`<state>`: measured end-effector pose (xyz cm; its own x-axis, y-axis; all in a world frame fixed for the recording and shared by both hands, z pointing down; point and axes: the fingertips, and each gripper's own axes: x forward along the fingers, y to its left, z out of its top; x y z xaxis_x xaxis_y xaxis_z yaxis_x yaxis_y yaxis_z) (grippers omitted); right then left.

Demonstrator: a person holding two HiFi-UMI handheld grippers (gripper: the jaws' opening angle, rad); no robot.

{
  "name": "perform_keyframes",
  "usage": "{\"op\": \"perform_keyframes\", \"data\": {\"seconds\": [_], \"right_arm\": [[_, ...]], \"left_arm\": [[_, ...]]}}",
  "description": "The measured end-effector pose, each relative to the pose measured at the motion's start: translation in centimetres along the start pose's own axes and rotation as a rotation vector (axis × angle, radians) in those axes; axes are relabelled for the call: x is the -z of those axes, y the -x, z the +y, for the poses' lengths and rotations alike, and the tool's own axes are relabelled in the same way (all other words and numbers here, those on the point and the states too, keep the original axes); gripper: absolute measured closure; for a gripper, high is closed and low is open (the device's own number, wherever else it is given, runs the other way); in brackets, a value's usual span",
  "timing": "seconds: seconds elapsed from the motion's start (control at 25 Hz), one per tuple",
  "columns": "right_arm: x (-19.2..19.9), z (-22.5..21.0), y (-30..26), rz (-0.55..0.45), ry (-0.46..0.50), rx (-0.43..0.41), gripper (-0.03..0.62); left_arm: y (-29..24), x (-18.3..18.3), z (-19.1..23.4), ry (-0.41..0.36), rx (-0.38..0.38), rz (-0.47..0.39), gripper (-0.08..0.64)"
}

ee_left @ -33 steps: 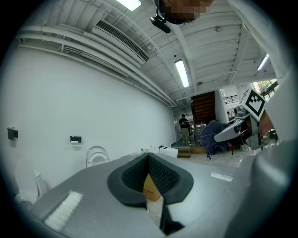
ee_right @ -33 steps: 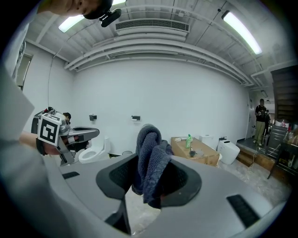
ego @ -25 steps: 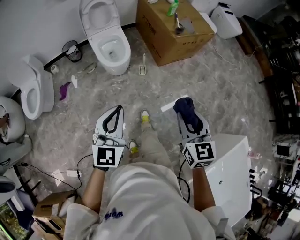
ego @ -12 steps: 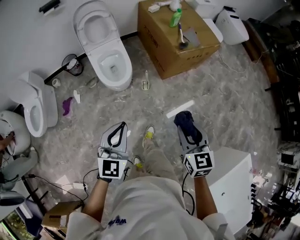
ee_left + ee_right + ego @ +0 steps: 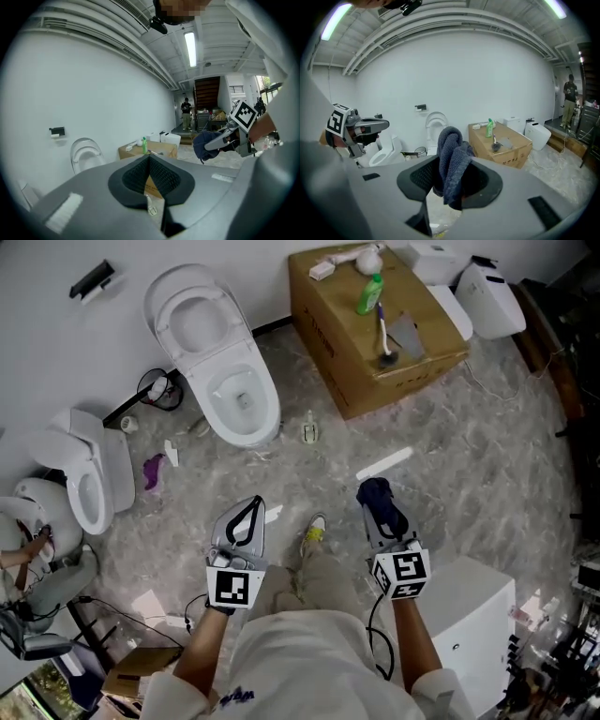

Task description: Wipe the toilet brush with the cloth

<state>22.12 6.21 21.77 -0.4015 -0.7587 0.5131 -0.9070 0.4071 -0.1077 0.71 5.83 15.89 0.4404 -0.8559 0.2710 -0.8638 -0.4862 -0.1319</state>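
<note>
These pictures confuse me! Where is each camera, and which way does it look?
Head view: on the person's head, facing steeply down at the floor, toilet and cardboard box; shows shirt, left gripper, right gripper.
Left gripper view: on the left gripper, facing along its shut jaws toward the box; right gripper shows at right.
Right gripper view: on the right gripper, facing along jaws clamping the cloth, toward toilet and box; left gripper shows at left.
Shared: both gripper views see the box and green bottle.

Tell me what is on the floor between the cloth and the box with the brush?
In the head view, only a white strip lies on the floor between the cloth and the box holding the brush.
</note>
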Motion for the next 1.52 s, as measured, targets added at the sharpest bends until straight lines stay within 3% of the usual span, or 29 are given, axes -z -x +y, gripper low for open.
{"op": "perform_keyframes", "data": {"seconds": [0.28,0.4,0.6,0.76,1.08,1.24,1.4,1.52], "right_arm": [[0.4,1.2,-5.5,0.07,0.016,-0.034,0.446],[1.4,2.1,-8.2,0.129,0.007,-0.013,0.446],[0.2,4.9,-10.1,0.105,0.007,0.055,0.446],[1.8,5.5,-12.2,0.127,0.02,0.054,0.446],[8.0,1.7,-22.2,0.129,-0.009,0.079,0.448],[9.7,-1.2,-27.2,0.113,-0.031,0.084,0.451],[11.2,-3.9,-30.9,0.065,-0.053,0.144,0.454],[13.5,-4.4,-32.7,0.081,-0.089,0.145,0.454]], "left_arm": [[-2.0,2.1,2.8,-0.003,0.019,0.028,0.56],[-2.5,3.4,4.9,0.025,0.03,0.003,0.56],[-3.5,7.1,8.6,0.104,0.06,0.003,0.56],[-5.9,9.8,10.4,0.12,0.072,0.007,0.56],[-12.1,17.8,9.1,0.128,0.073,0.076,0.56],[-15.6,21.5,9.0,0.217,0.055,0.15,0.56],[-18.9,23.3,10.2,0.168,0.025,0.062,0.56],[-20.1,25.6,10.2,0.168,0.012,0.067,0.56]]}}
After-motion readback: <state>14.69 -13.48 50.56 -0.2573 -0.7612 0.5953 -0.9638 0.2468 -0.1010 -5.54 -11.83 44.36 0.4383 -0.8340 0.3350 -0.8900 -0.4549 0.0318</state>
